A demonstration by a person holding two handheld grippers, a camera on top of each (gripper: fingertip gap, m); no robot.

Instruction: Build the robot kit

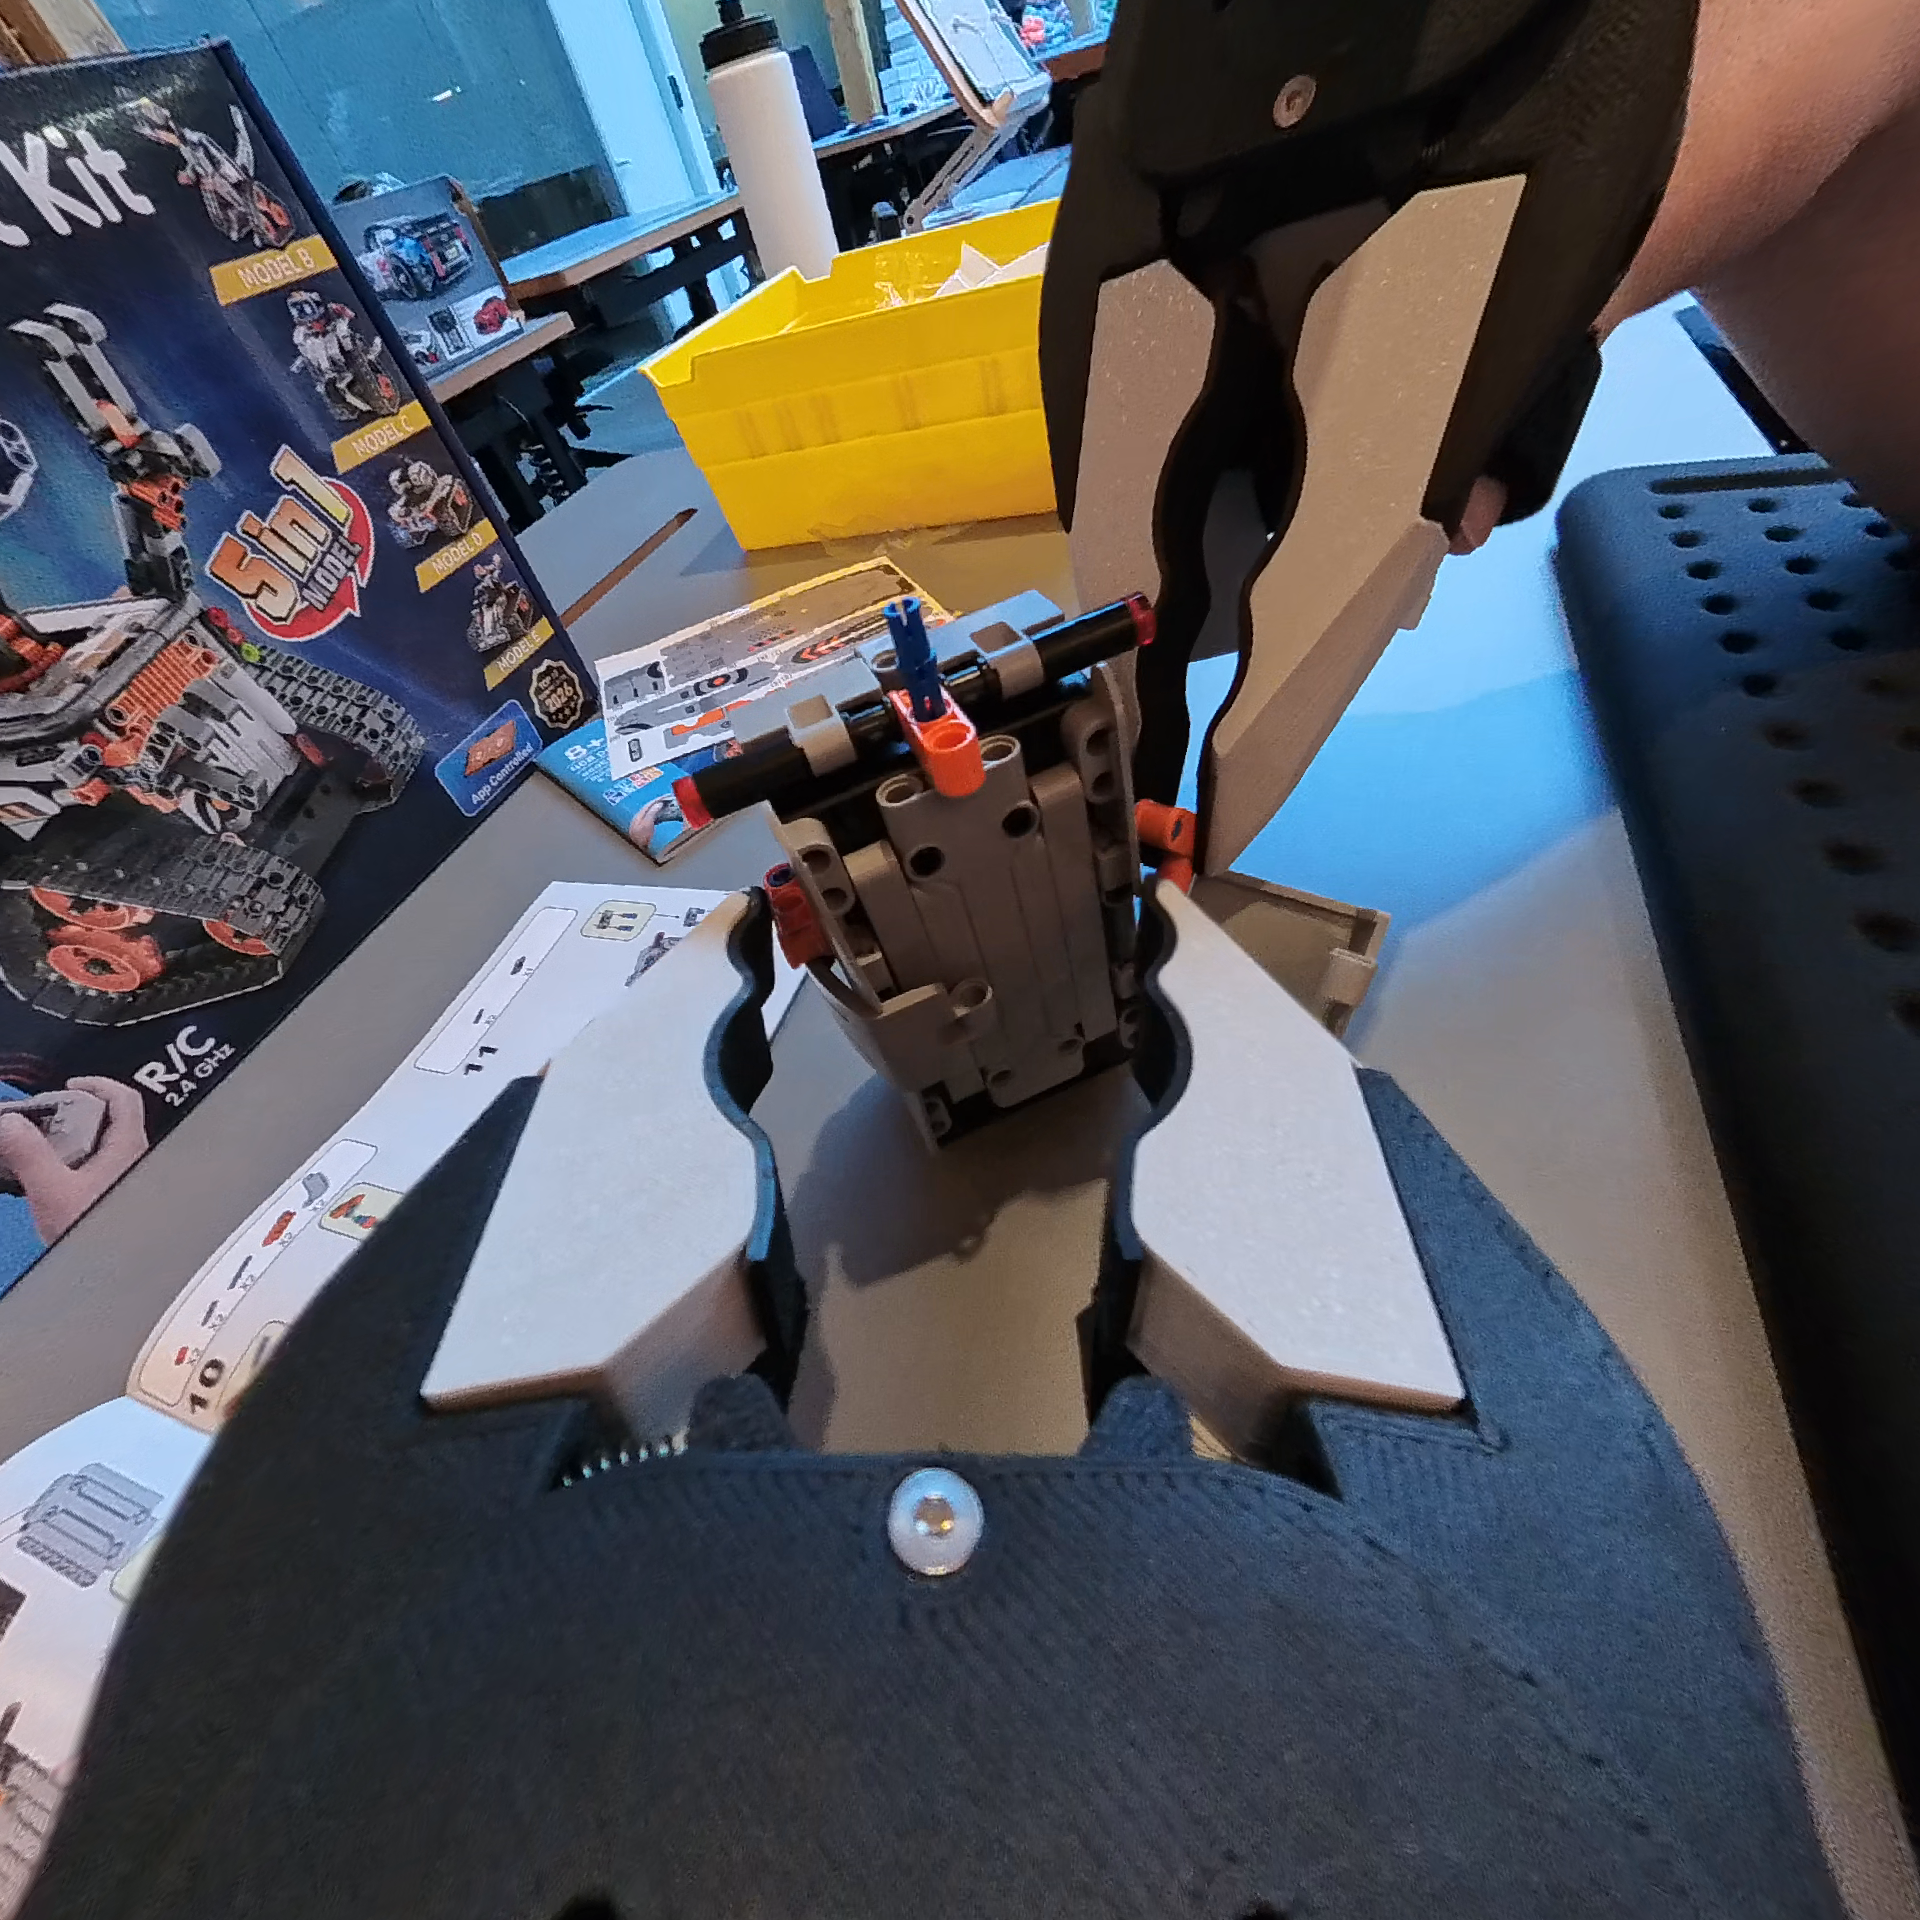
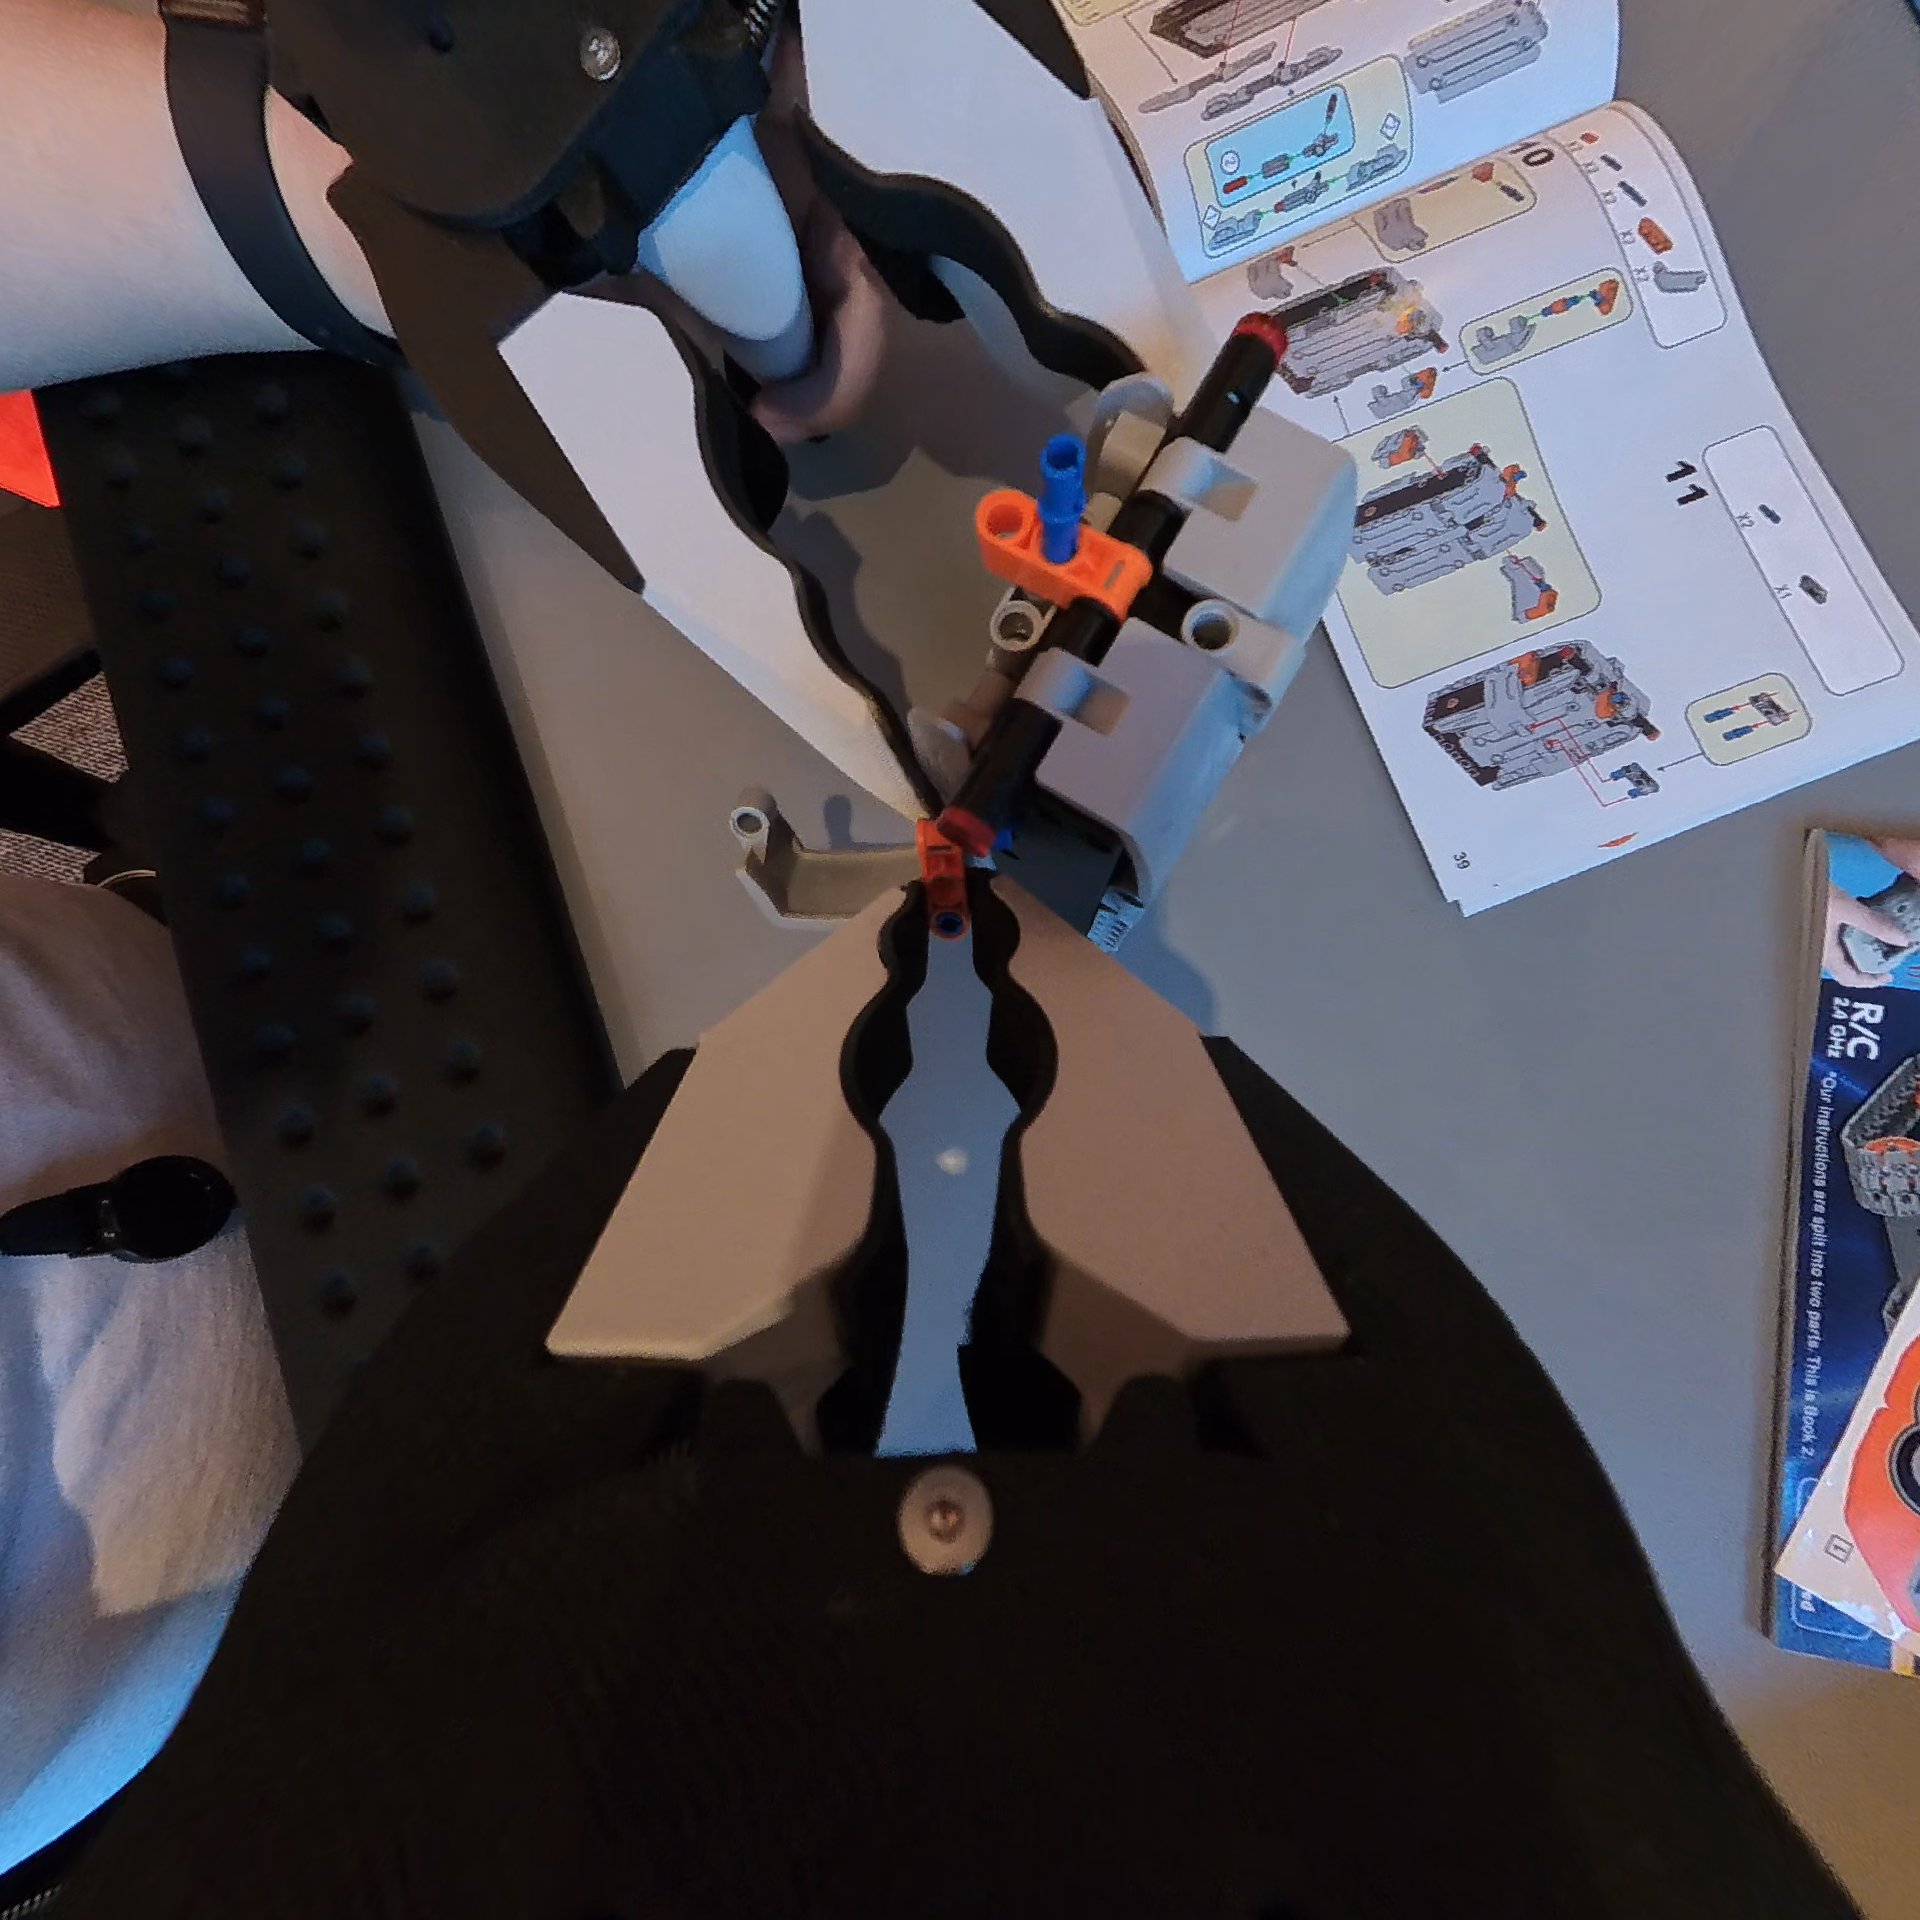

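Observation:
A grey brick assembly [image 1: 987, 935] stands upright on the grey table [image 1: 1507, 1143]. A black axle with red ends [image 1: 914, 707] lies across its top, with an orange connector [image 1: 951, 743] and a blue pin [image 1: 909, 644]. My left gripper [image 1: 956, 914] is shut on the assembly's two sides. My right gripper [image 2: 948, 904] comes in from above and is shut on a small orange connector [image 2: 943, 868] at the assembly's edge; it also shows in the left wrist view [image 1: 1190, 831]. The assembly [image 2: 1195, 644] sits between the left fingers [image 2: 727, 644] in the right wrist view.
A loose grey curved panel [image 2: 821, 862] lies beside the assembly. An open instruction booklet [image 2: 1662, 499] lies under and left of it. A kit box [image 1: 208, 623] stands at the left, a yellow bin [image 1: 862, 416] and a white bottle [image 1: 774, 166] behind. A black perforated seat [image 1: 1766, 831] is at the right.

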